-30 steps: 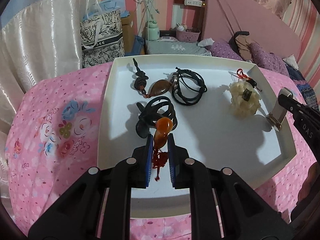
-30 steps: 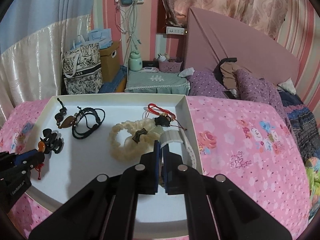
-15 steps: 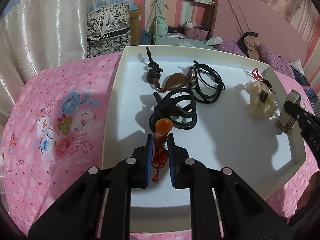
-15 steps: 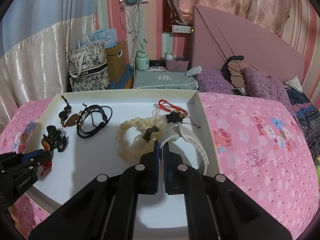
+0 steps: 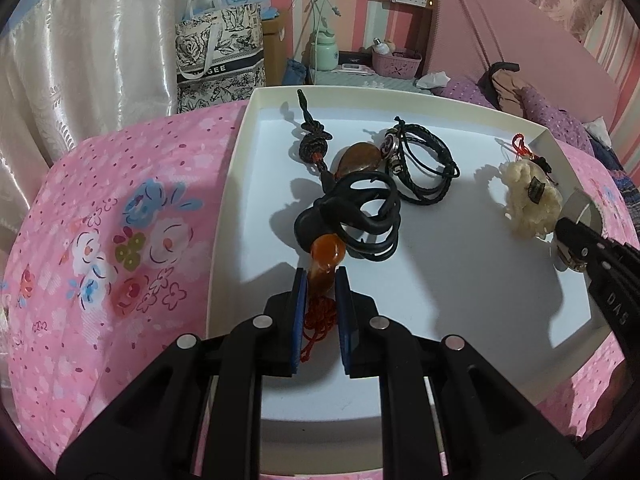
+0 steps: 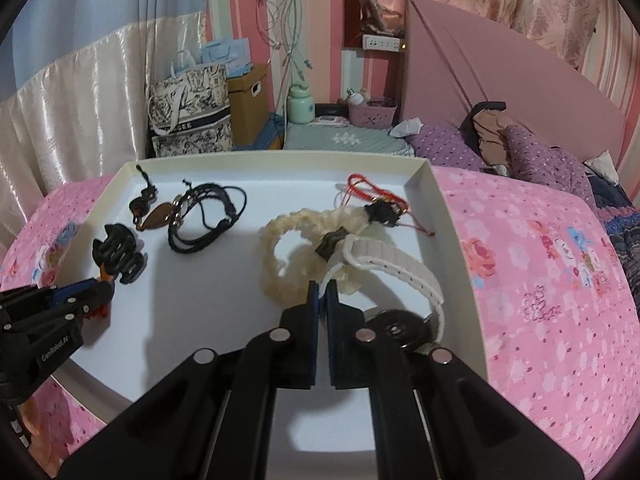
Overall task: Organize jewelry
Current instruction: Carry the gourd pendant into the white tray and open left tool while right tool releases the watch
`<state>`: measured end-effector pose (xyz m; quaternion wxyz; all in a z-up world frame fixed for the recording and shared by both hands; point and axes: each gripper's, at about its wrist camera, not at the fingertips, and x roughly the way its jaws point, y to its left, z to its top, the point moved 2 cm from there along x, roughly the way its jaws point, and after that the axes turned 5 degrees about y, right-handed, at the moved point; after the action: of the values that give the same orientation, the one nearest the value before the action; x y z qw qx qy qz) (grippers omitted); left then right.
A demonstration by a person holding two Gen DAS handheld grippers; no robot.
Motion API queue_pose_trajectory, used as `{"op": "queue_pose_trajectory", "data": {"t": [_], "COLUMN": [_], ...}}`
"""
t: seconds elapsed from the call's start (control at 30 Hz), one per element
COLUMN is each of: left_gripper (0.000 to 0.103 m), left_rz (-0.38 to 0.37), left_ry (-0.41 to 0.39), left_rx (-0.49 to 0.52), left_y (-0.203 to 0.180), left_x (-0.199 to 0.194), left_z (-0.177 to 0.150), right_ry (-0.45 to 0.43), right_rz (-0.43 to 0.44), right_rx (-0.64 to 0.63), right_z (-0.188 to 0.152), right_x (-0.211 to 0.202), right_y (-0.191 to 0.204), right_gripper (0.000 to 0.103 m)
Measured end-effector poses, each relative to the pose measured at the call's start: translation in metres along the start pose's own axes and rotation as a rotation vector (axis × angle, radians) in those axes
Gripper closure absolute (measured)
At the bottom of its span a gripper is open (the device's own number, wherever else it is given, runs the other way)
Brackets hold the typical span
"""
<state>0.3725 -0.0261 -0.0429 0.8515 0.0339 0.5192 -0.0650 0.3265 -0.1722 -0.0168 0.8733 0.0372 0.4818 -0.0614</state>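
Note:
A white tray [image 5: 236, 184] lies on a pink bed. My left gripper [image 5: 321, 276] is shut on an orange pendant [image 5: 327, 258] with a red tassel, just in front of a black hair claw [image 5: 352, 216]. Behind it lie a brown stone pendant on a black cord [image 5: 358, 160] and a black leather bracelet [image 5: 424, 164]. My right gripper [image 6: 321, 290] is shut on the strap of a white watch [image 6: 394, 264] near the tray's right wall, in front of a cream braided bracelet [image 6: 280, 248] and a red cord charm [image 6: 372, 196].
The tray's right wall [image 6: 452, 240] stands close beside the watch. The pink floral bedspread [image 5: 100, 248] surrounds the tray. A printed tote bag [image 5: 220, 56], a nightstand [image 6: 340, 140] and purple pillows [image 6: 532, 156] are behind.
Both grippers have drawn back and lifted slightly, so the tray looks farther. The watch strap has unrolled beside the right gripper. The left gripper keeps hold of the orange pendant.

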Motion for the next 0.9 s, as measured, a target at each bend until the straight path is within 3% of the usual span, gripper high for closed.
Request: {"op": "queue_pose_trajectory", "data": {"t": [0.17, 0.67, 0.73, 0.8, 0.9], "left_gripper": [0.09, 0.089, 0.086, 0.073, 0.071], "left_rz": [0.006, 0.021, 0.021, 0.026, 0.022], "left_ry": [-0.002, -0.016, -0.016, -0.019, -0.021], "left_rx": [0.005, 0.029, 0.031, 0.031, 0.033], "left_y": [0.0, -0.005, -0.006, -0.007, -0.008], "left_x": [0.002, 0.0, -0.001, -0.002, -0.004], "left_z": [-0.001, -0.006, -0.006, -0.006, -0.006], "right_ry": [0.007, 0.036, 0.038, 0.039, 0.041], "right_rz": [-0.035, -0.012, -0.014, -0.019, -0.02], "right_rx": [-0.016, -0.012, -0.014, -0.021, -0.023], "right_z": [-0.003, -0.006, -0.006, -0.006, -0.007], "right_x": [0.007, 0.018, 0.019, 0.018, 0.017], "right_y": [0.002, -0.001, 0.0, 0.001, 0.001], "right_gripper": [0.099, 0.093, 0.092, 0.092, 0.092]}}
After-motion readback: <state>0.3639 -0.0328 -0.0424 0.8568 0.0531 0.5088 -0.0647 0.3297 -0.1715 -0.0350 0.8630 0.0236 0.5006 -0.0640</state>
